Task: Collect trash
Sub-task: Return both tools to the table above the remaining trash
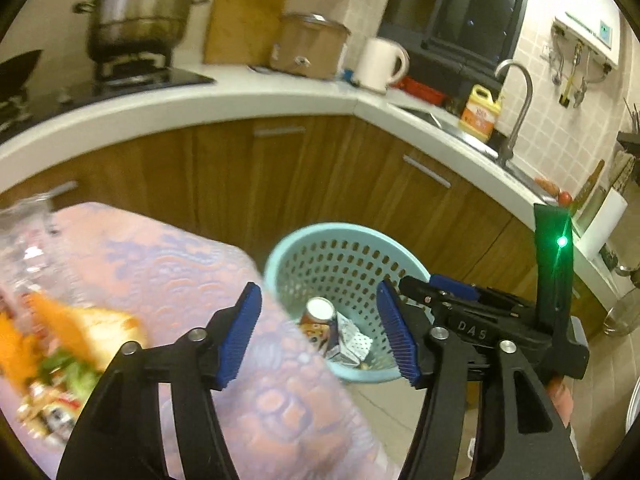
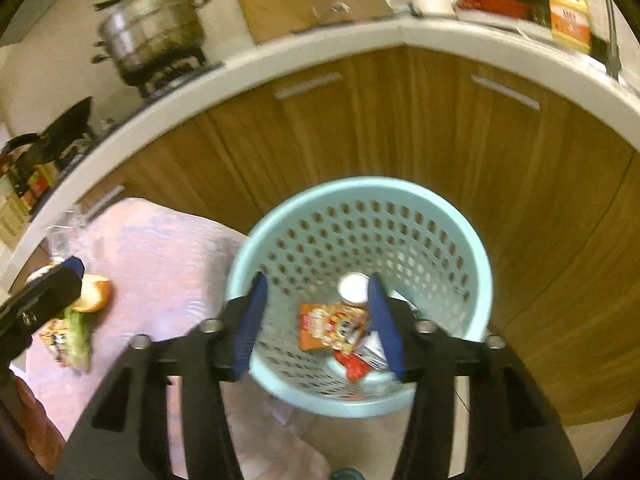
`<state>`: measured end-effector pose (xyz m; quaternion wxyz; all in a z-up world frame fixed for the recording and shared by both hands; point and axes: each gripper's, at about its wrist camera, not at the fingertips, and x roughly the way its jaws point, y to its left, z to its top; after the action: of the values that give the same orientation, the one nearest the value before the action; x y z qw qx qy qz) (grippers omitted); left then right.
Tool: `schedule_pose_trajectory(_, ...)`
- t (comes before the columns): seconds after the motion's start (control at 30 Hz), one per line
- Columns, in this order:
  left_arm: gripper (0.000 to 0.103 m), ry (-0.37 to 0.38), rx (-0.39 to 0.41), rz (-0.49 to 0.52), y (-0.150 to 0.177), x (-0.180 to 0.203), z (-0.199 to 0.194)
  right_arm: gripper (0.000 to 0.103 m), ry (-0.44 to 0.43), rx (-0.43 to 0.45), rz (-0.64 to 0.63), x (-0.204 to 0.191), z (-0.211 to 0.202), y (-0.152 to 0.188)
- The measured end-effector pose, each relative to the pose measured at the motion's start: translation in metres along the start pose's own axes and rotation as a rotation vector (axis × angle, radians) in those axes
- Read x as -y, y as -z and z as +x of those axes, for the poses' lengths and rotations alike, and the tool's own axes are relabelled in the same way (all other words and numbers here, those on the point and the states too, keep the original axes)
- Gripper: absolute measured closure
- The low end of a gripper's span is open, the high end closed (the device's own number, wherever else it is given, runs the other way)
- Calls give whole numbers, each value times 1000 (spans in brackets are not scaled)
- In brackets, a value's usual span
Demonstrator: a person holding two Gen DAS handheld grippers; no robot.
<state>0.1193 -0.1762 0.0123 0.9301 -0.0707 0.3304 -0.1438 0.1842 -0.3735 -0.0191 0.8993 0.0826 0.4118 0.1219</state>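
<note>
My left gripper (image 1: 320, 336) is open with nothing between its blue pads; it hangs over the corner of the pink-clothed table (image 1: 168, 264), beside the pale blue perforated basket (image 1: 304, 232). Inside the basket lie a can (image 1: 320, 310) and crumpled wrappers (image 1: 352, 344). My right gripper (image 2: 319, 320) is open above the basket (image 2: 360, 184), with an orange snack wrapper (image 2: 332, 326) and the can (image 2: 354, 288) down inside it. On the cloth sit a bread piece (image 2: 94, 292), green scraps (image 2: 80, 336) and printed wrappers (image 1: 44, 408).
Wooden cabinets (image 1: 320, 168) under a white counter (image 1: 200, 100) curve behind the basket. A steel pot (image 1: 140, 12) stands on the stove, with a kettle (image 1: 380, 64) and a sink tap (image 1: 520, 108) further right. A clear plastic bag (image 1: 28, 248) lies at the table's far edge.
</note>
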Motion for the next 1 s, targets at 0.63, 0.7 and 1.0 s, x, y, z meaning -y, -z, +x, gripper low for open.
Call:
schedule_pose_trajectory(0.63, 36, -432, 146, -179, 79, -135, -139, 53, -264, -10, -378, -208, 3, 78)
schedule_pose_trajectory(0.7, 36, -435, 129, -209, 87, -148, -136, 53, -282, -17, -389, -219, 8, 84)
schedule_pose_trajectory(1.0, 38, -306, 34, -267, 98, -160, -104, 53, -240, -11, -426, -231, 15, 95)
